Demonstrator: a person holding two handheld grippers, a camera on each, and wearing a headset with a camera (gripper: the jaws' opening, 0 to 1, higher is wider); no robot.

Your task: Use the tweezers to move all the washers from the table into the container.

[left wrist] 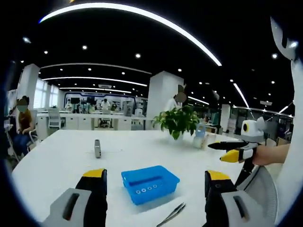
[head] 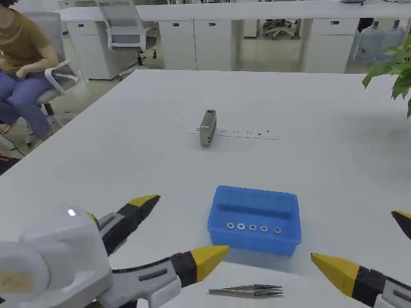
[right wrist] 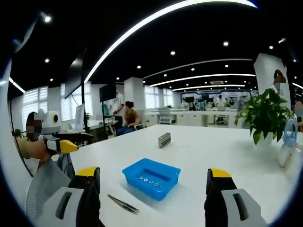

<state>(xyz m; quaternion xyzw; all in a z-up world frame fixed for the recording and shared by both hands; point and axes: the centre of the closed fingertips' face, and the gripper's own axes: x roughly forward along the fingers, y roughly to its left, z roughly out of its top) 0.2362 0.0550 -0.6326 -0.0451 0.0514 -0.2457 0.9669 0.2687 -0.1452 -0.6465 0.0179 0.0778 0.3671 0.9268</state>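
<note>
A blue container (head: 255, 206) stands on the white table, with a row of several washers (head: 253, 227) lying inside it. Metal tweezers (head: 247, 290) lie flat on the table just in front of it, held by nothing. My left gripper (head: 180, 231) hovers open to the left of the container, and my right gripper (head: 363, 242) hovers open to its right; both are empty. From the left gripper (left wrist: 155, 176) I see the container (left wrist: 163, 175), washers (left wrist: 146, 189) and tweezers (left wrist: 171, 215) ahead. From the right gripper (right wrist: 154, 174) I see the container (right wrist: 165, 171), washers (right wrist: 150, 181) and tweezers (right wrist: 124, 204).
A small grey device (head: 207, 127) stands on a white power strip (head: 244, 132) at mid-table. A green plant (head: 395, 70) reaches in at the right edge. A person (head: 22, 58) sits beyond the table's far left, near an office chair (head: 125, 32).
</note>
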